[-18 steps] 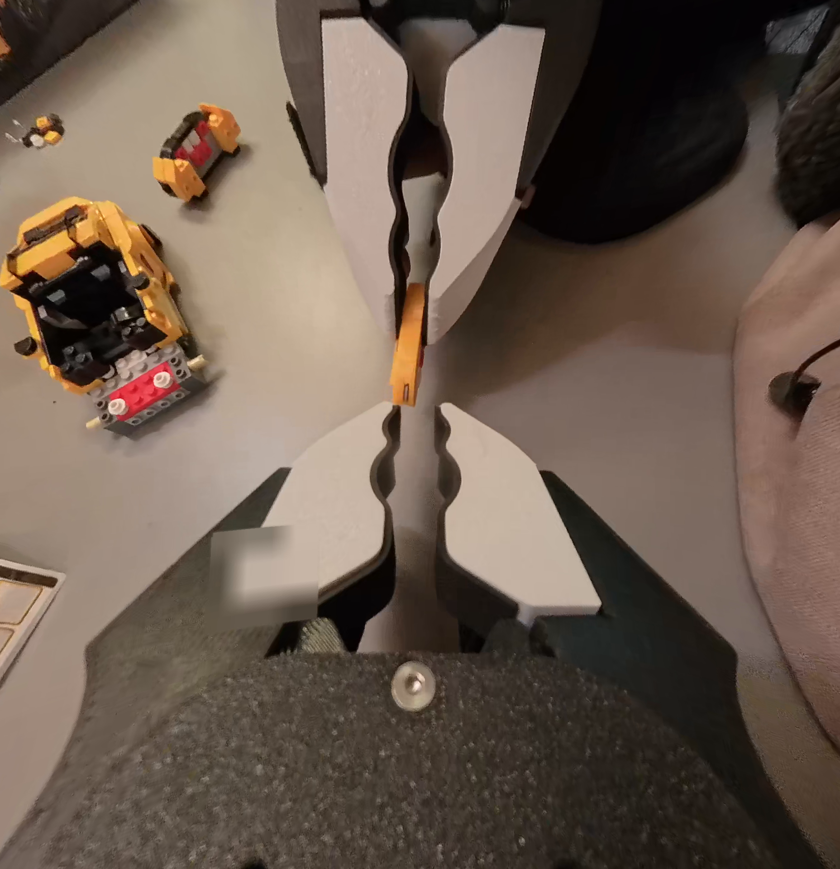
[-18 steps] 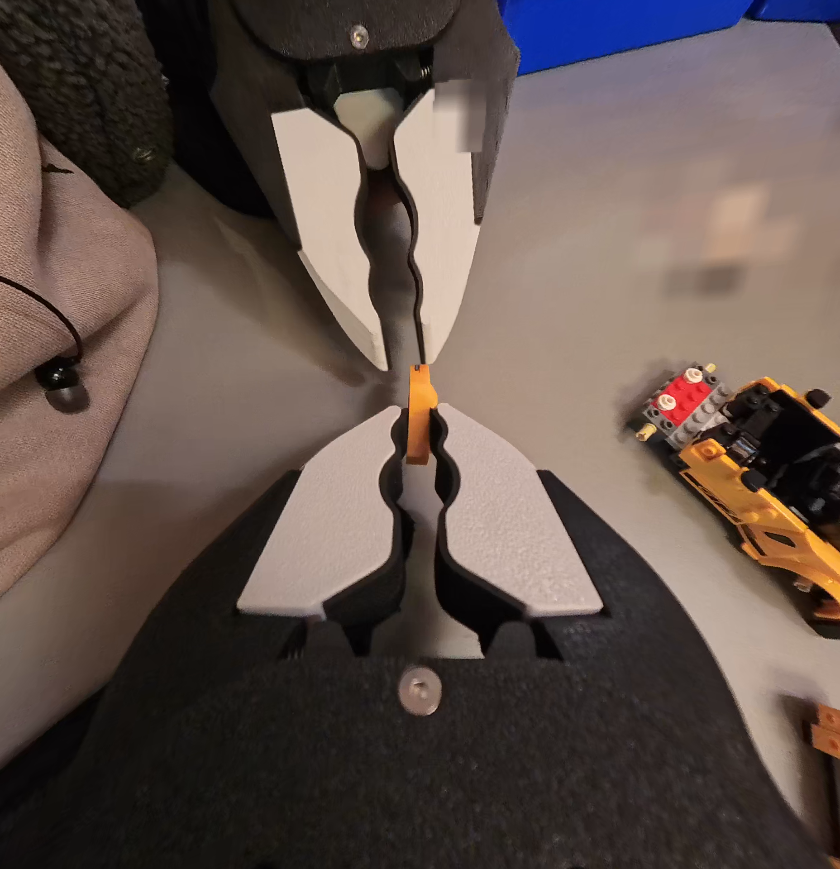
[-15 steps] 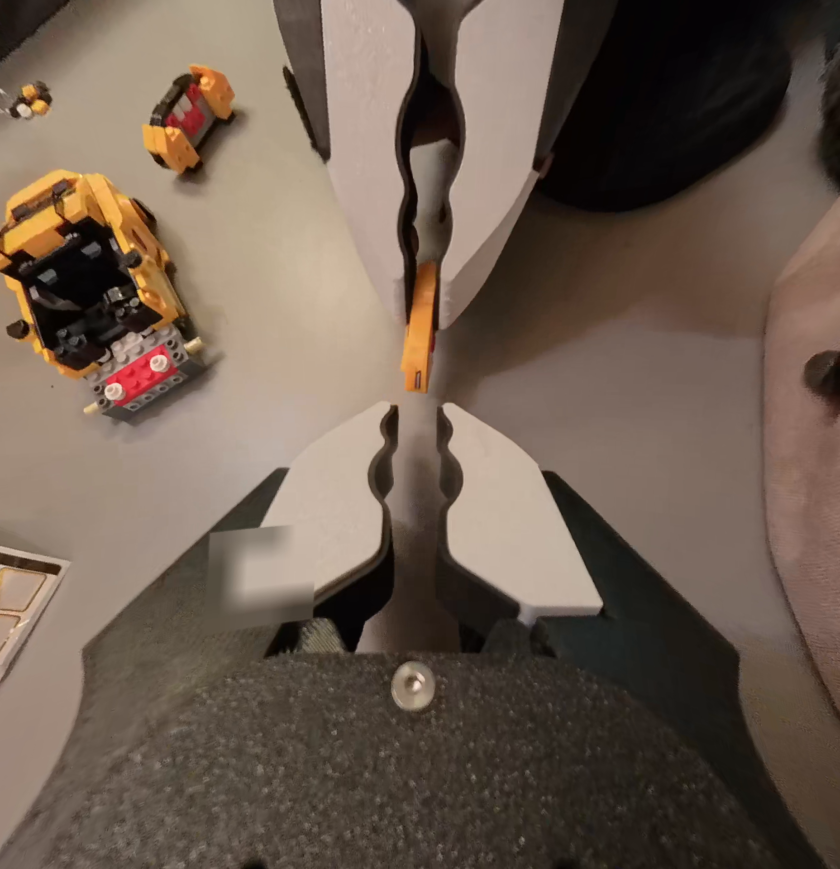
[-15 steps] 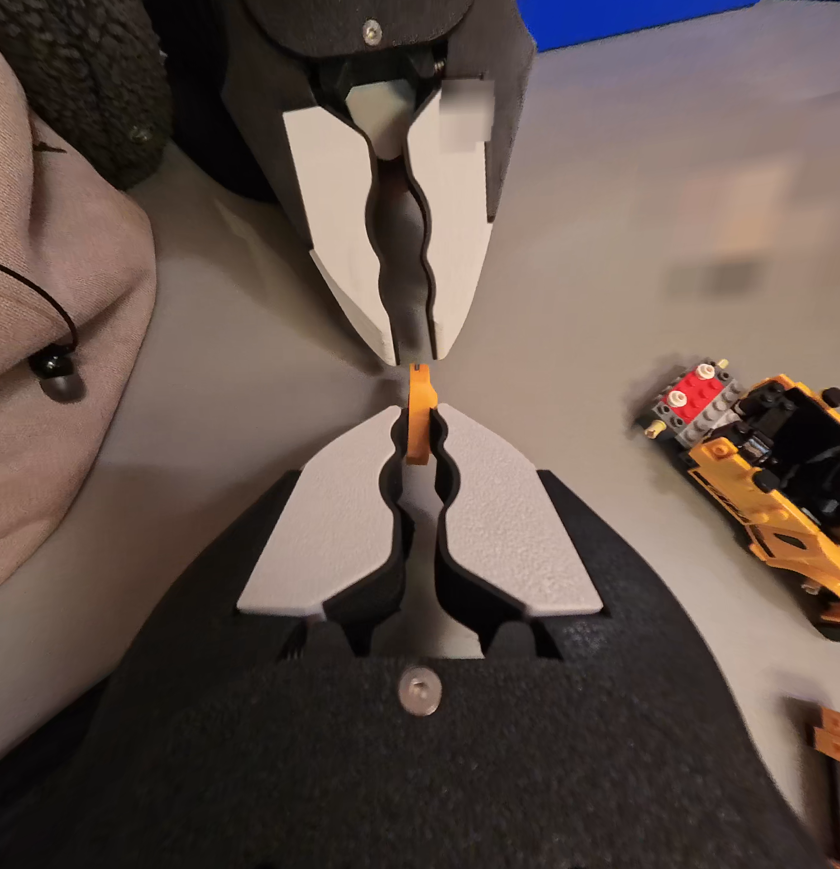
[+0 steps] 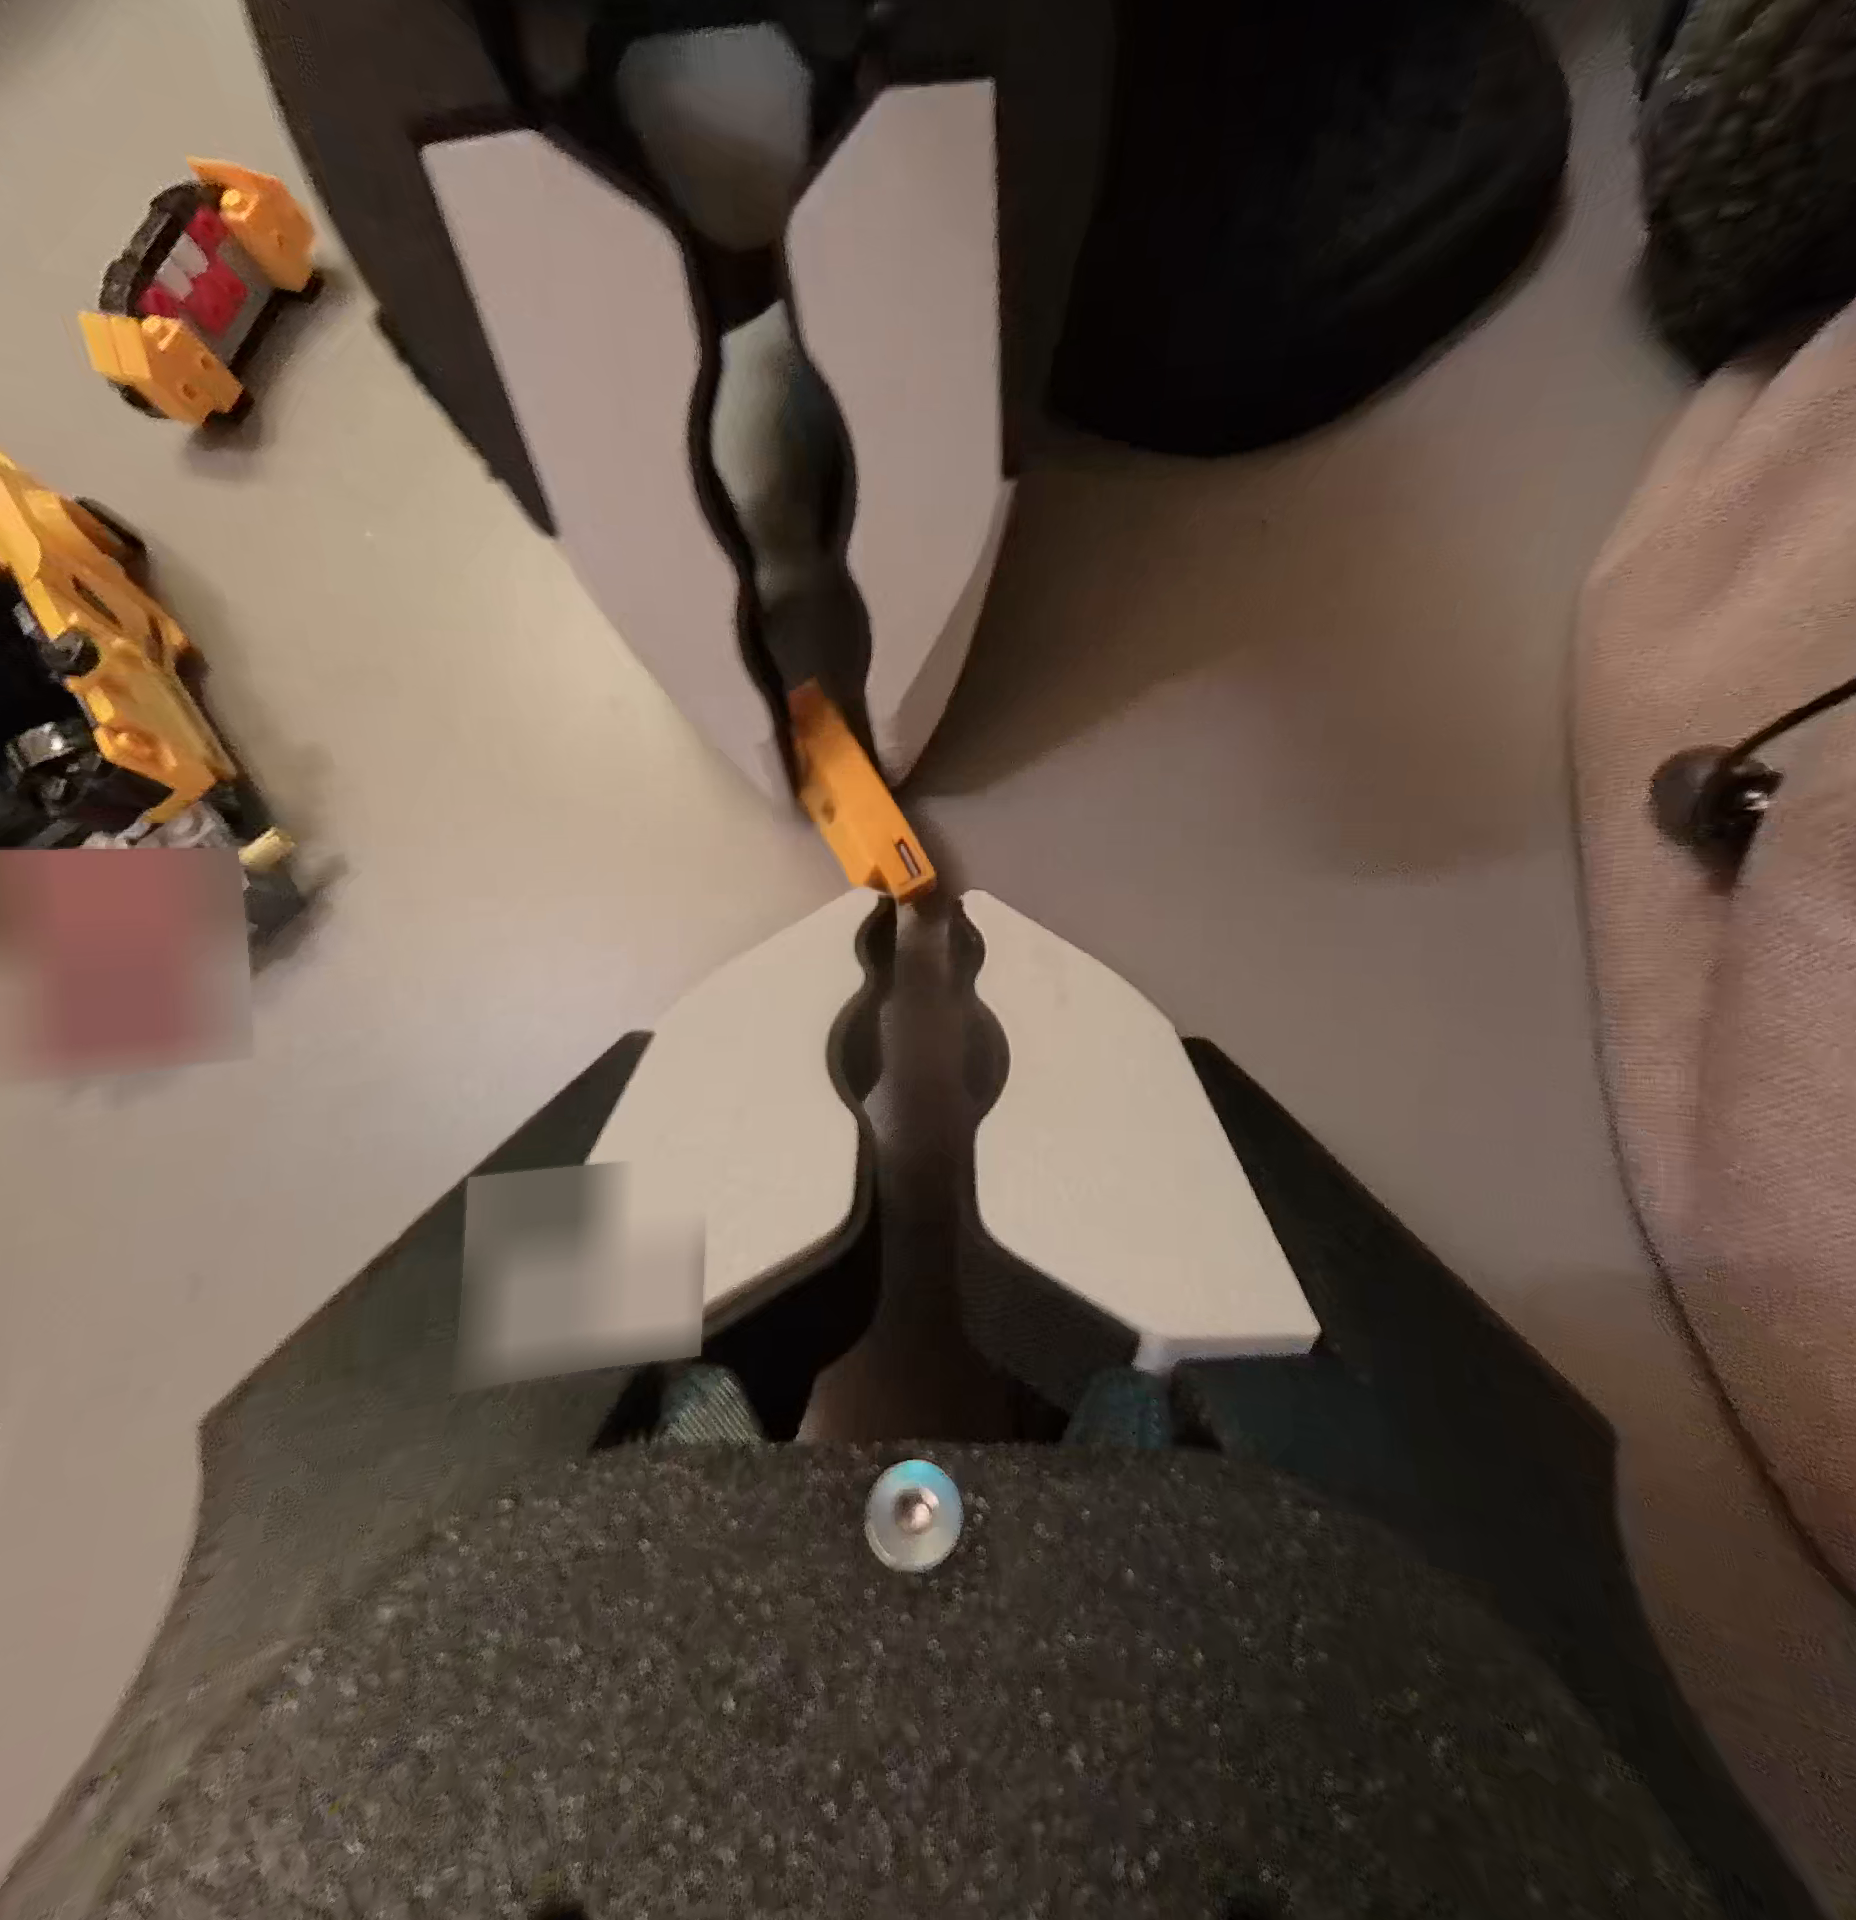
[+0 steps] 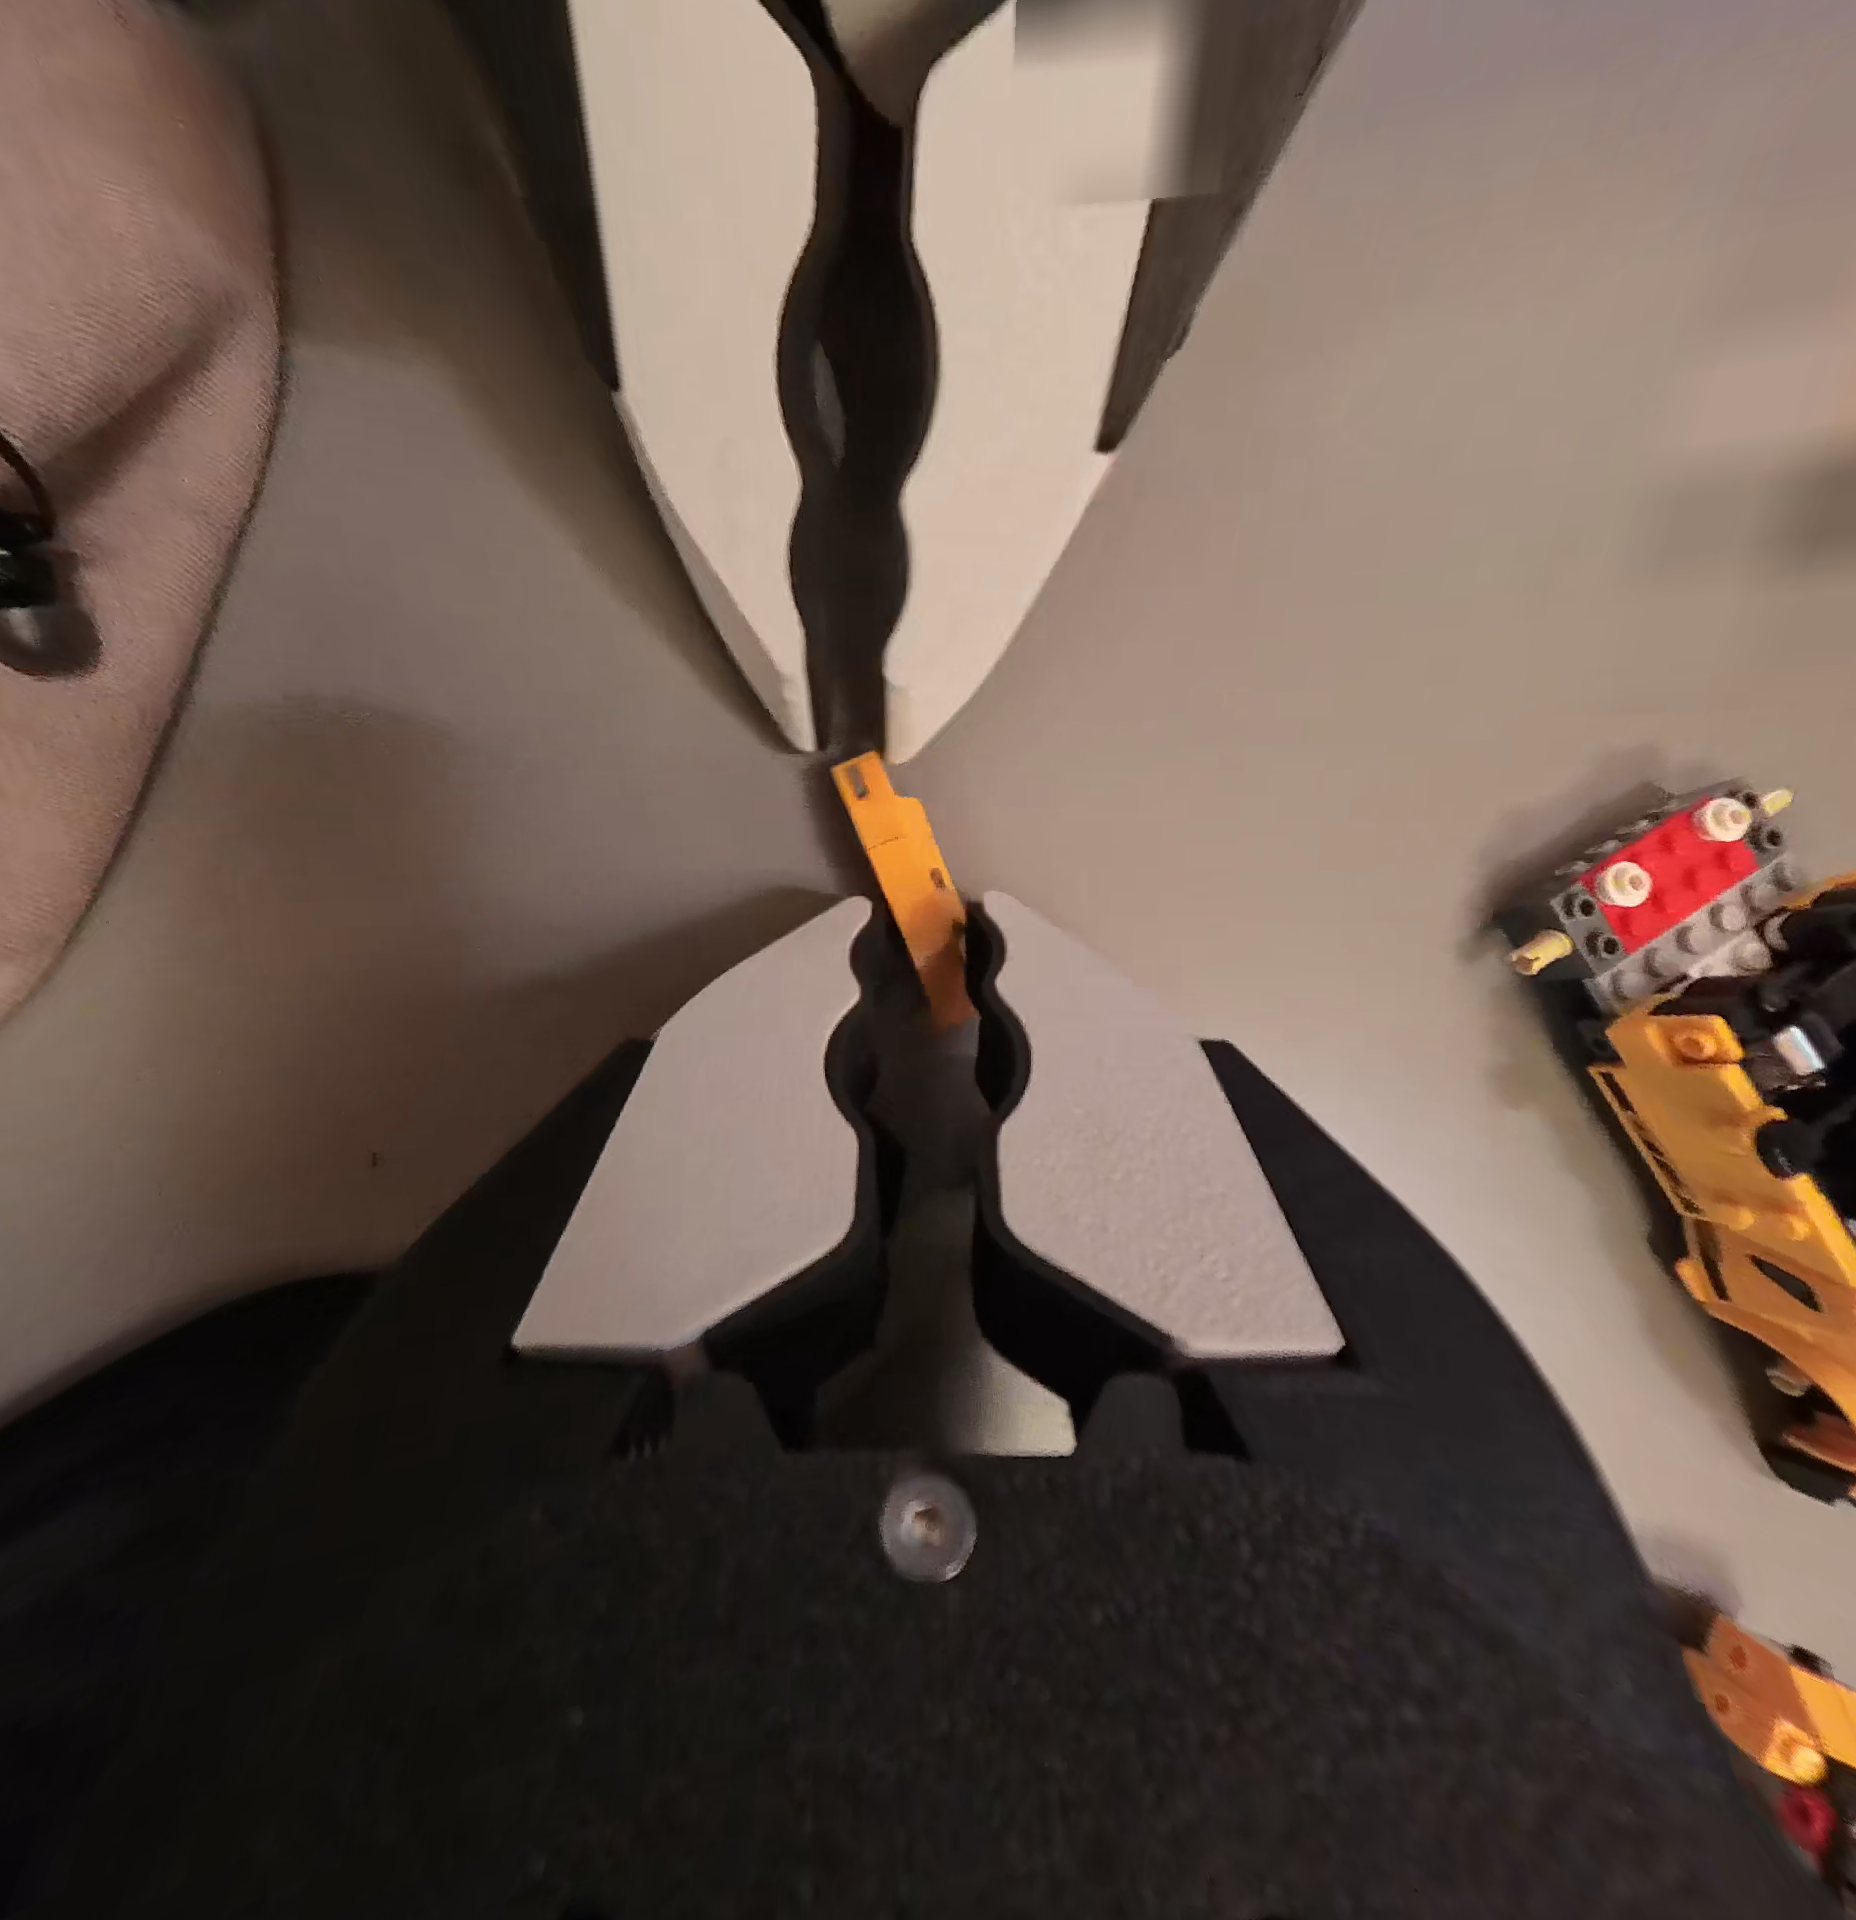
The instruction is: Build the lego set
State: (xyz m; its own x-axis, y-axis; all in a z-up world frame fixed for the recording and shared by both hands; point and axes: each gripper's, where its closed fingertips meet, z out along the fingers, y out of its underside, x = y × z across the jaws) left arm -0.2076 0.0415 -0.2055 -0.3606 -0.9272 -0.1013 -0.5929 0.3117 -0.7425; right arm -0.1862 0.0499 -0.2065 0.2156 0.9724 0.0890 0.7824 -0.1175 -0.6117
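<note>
Since half a second ago the two grippers have closed in tip to tip and the orange piece (image 5: 859, 805) has tilted off the straight line it held between them. Count two grippers, one orange piece, one part-built yellow car (image 6: 1734, 1122) and one small orange, black and red sub-build (image 5: 199, 293), all over a grey table (image 5: 488, 727). In the left wrist view the right gripper (image 5: 836, 764) comes down from 12 o'clock, clenched on the far end of the piece; the piece's long axis runs from about 11 o'clock to 5 o'clock, and its free end points at the tips of the left gripper (image 5: 919, 914). The left gripper's jaws stand a narrow gap apart, gripping nothing, with the piece's end just at their mouth; whether it touches them I cannot tell. In the right wrist view the right gripper (image 6: 919, 920) has the same piece (image 6: 903, 883) pinched between its tips, leaning from 5 o'clock up toward 11 o'clock, its free end right at the tips of the left gripper (image 6: 851, 743) coming in from 12 o'clock. The car lies at 9 o'clock in the left view and 3 o'clock in the right, well apart from the grippers; the sub-build sits at 10 o'clock in the left view. Pinkish cloth (image 5: 1734, 1039) with a black cord toggle (image 5: 1708, 810) fills the 3 o'clock side there.
</note>
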